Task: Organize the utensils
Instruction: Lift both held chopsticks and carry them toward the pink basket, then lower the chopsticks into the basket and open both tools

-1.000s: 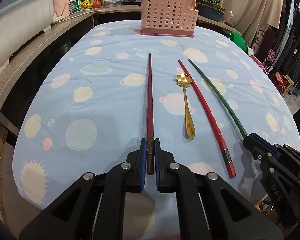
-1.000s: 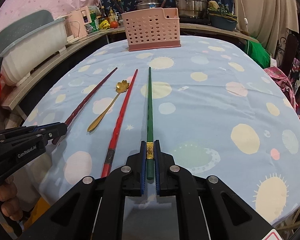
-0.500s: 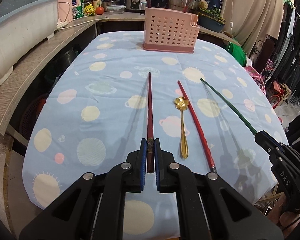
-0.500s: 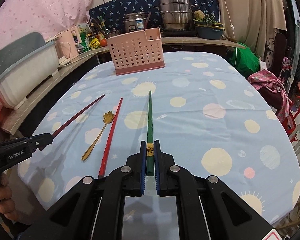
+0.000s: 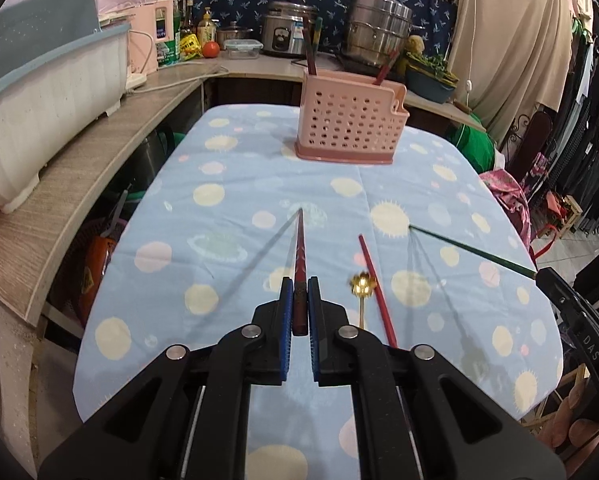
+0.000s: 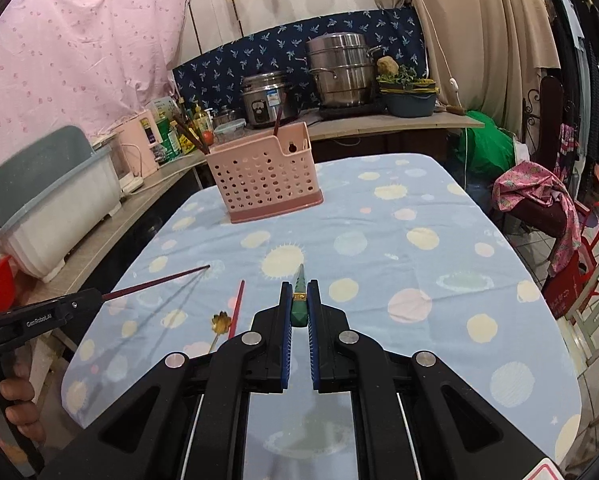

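Two sticks up in air: our left tool (image 5: 298, 308) pinches long dark red chopstick (image 5: 299, 248), right tool (image 6: 299, 308) pinches long green chopstick (image 6: 300, 280). Bright red chopstick (image 5: 375, 284), gold flower spoon (image 5: 362, 286) lie on worktop (image 5: 227, 240). Pink holey basket (image 5: 349, 120) far off, few sticks inside.

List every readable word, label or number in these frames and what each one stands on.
"GenRobot.AI": side of the left gripper, seen from the right wrist.
"DAS": body of the right gripper, seen from the left wrist; possibly cut off.
Rice cooker label and counter bottles: too small and blurred to read.
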A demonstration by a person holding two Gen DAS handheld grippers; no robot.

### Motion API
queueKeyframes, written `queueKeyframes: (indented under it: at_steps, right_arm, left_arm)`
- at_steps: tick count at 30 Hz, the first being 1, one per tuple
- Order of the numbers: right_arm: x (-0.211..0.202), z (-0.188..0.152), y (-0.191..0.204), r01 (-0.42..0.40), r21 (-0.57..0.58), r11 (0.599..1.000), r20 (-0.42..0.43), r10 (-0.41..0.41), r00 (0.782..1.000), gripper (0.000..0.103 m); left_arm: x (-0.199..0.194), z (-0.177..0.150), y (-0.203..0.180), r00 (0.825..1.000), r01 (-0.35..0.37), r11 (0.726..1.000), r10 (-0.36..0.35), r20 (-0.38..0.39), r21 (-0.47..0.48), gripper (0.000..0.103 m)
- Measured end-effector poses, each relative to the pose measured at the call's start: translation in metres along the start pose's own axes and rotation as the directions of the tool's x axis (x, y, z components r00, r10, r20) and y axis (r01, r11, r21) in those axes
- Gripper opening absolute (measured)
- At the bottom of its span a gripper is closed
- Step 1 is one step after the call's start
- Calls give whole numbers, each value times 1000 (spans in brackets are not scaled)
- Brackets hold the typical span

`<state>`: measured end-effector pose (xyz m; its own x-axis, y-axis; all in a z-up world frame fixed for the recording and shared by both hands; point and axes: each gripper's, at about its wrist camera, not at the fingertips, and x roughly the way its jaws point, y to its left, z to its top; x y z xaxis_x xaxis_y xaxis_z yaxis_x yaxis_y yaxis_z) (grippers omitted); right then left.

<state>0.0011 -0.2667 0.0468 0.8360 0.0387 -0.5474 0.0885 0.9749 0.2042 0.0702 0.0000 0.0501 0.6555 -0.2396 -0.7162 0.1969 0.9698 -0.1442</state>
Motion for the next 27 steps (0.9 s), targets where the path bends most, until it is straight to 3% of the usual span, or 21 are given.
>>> queueKeyframes:
  at_steps: [13,27]
  right_arm:
    - [3,56,-5,-57,19,998,102,55,993,7]
    - [19,110,-11,-117,39,992,154,109,982,7]
  left_arm:
    - [-11,62,-6,993,-18,1000,16,114,10,7]
    - [-8,122,-25,985,6,999,-14,171,50,7]
